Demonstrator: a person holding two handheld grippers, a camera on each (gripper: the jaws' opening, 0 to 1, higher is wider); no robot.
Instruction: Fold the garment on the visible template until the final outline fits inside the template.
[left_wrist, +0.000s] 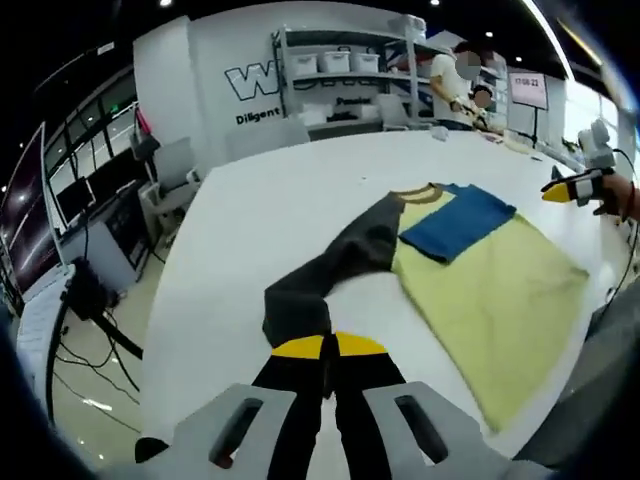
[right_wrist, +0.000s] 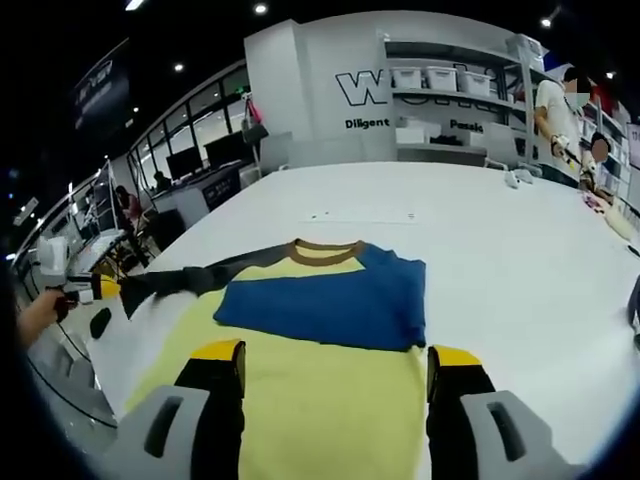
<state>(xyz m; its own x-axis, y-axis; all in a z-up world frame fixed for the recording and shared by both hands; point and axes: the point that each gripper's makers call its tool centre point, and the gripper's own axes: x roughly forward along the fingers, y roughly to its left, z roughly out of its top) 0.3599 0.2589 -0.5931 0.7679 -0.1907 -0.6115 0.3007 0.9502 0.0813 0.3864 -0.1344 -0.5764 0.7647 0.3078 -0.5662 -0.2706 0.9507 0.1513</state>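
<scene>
My left tongs (left_wrist: 328, 347) are clenched on the cuff of the dark sleeve (left_wrist: 330, 265), the yellow tips pressed together over the cloth at about 6 o'clock in the left gripper view. From there the sleeve runs up toward 1 o'clock to the shirt (left_wrist: 495, 300), which lies flat on the white table (left_wrist: 280, 190): yellow body, brown collar (left_wrist: 420, 192), and the blue sleeve (left_wrist: 455, 222) already folded across the chest. My right tongs (left_wrist: 572, 188) show at 3 o'clock in that view, held off the far edge of the shirt and apart from it. In the right gripper view my right tongs (right_wrist: 335, 362) are released, jaws standing wide with the yellow body between them and nothing gripped. The blue sleeve (right_wrist: 325, 295) lies just ahead at 12 o'clock, with the collar (right_wrist: 327, 249) beyond it. The dark sleeve (right_wrist: 185, 278) stretches away toward 9 o'clock, where my left tongs (right_wrist: 92, 290) hold its end near the table's edge (right_wrist: 120, 350). I cannot make out any template outline on the table in either view. Shelves (right_wrist: 450, 85) with white bins stand against the far wall, and a person (right_wrist: 555, 120) stands at the table's far corner near 2 o'clock.
</scene>
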